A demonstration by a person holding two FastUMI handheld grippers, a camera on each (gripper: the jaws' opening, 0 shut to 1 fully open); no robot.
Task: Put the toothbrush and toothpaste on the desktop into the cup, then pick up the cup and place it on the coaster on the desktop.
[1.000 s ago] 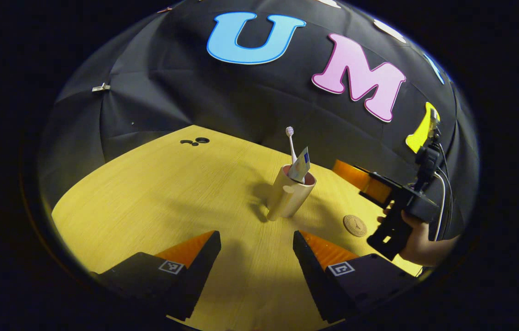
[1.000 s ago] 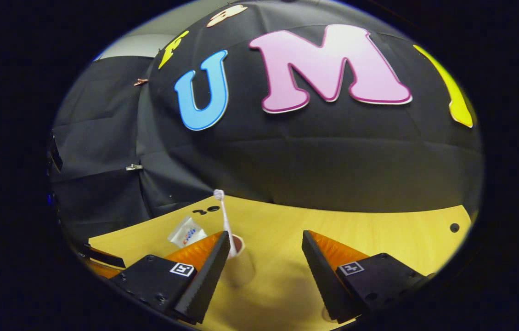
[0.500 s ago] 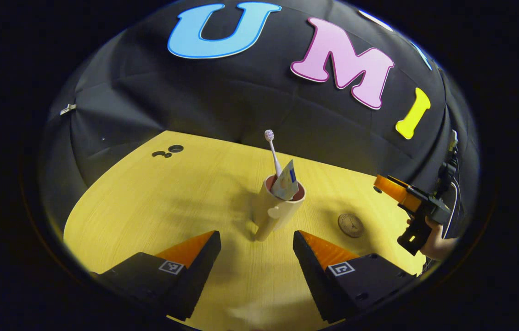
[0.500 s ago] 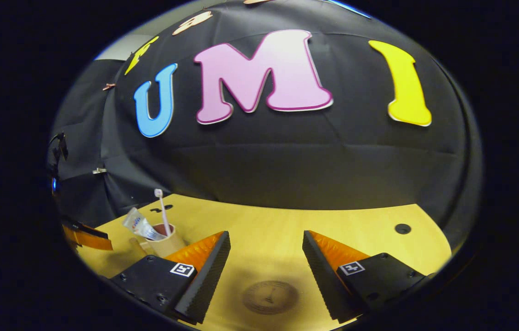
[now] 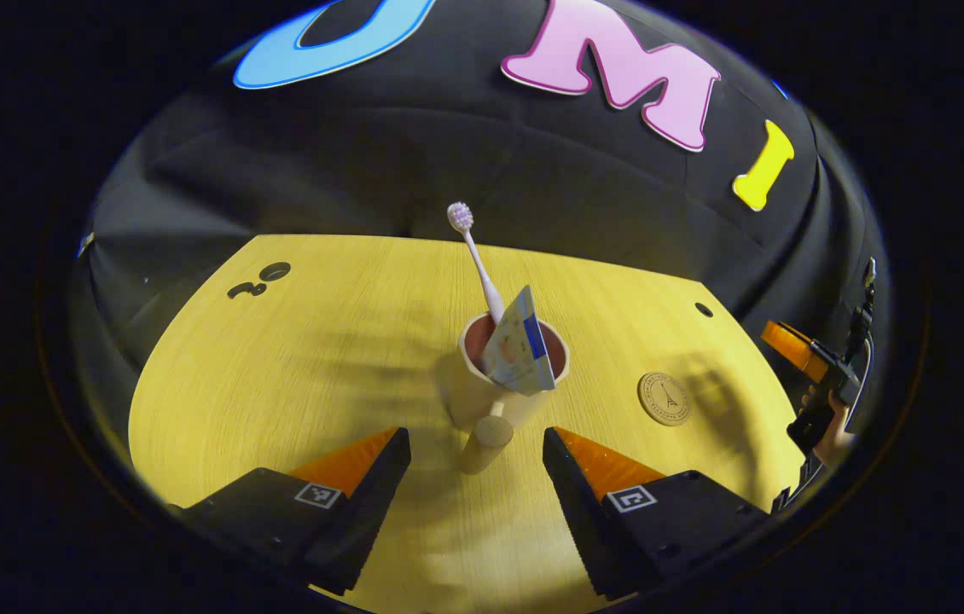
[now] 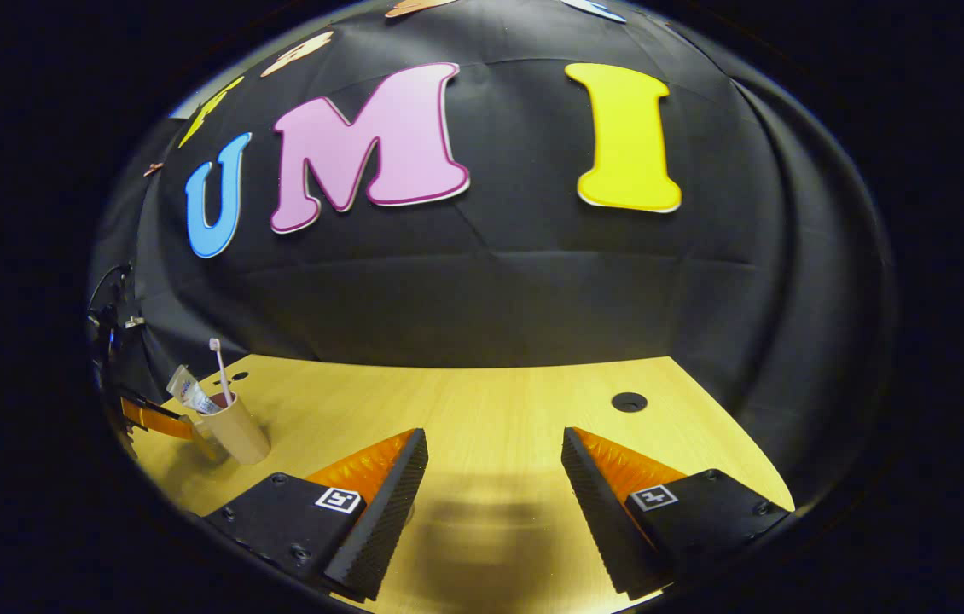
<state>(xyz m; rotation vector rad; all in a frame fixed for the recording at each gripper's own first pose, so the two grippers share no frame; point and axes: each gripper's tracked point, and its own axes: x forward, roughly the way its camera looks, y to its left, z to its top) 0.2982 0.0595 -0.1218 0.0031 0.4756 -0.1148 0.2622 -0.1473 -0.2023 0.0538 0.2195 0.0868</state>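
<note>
In the left gripper view we see the left gripper (image 5: pixel 476 443) with its fingers spread wide above the wooden desktop (image 5: pixel 294 367), pinching nothing. The cup (image 5: pixel 506 375) stands just ahead of the gap between them; its handle (image 5: pixel 486 431) points back toward the camera and reaches in between the fingertips, and we cannot tell whether either finger touches it. The cup stands upright on the desktop, mouth up. The toothbrush (image 5: pixel 475 256) rises out of it with its long axis close to vertical, leaning up and to the left, bristle head at the top. The toothpaste (image 5: pixel 520 345) tube sits in the cup beside the brush, its flat crimped end up and tilted toward the camera. To the right of the cup, well apart from it, the round coaster (image 5: pixel 664 398) lies flat on the desktop. At the far right edge a hand (image 5: pixel 832 426) holds the right gripper, off the table's side.

In the right gripper view the cup (image 6: pixel 235 431) shows at the far left with brush and tube leaning out. The right gripper (image 6: pixel 490 477) has its fingers wide apart over bare desktop, touching nothing.
</note>
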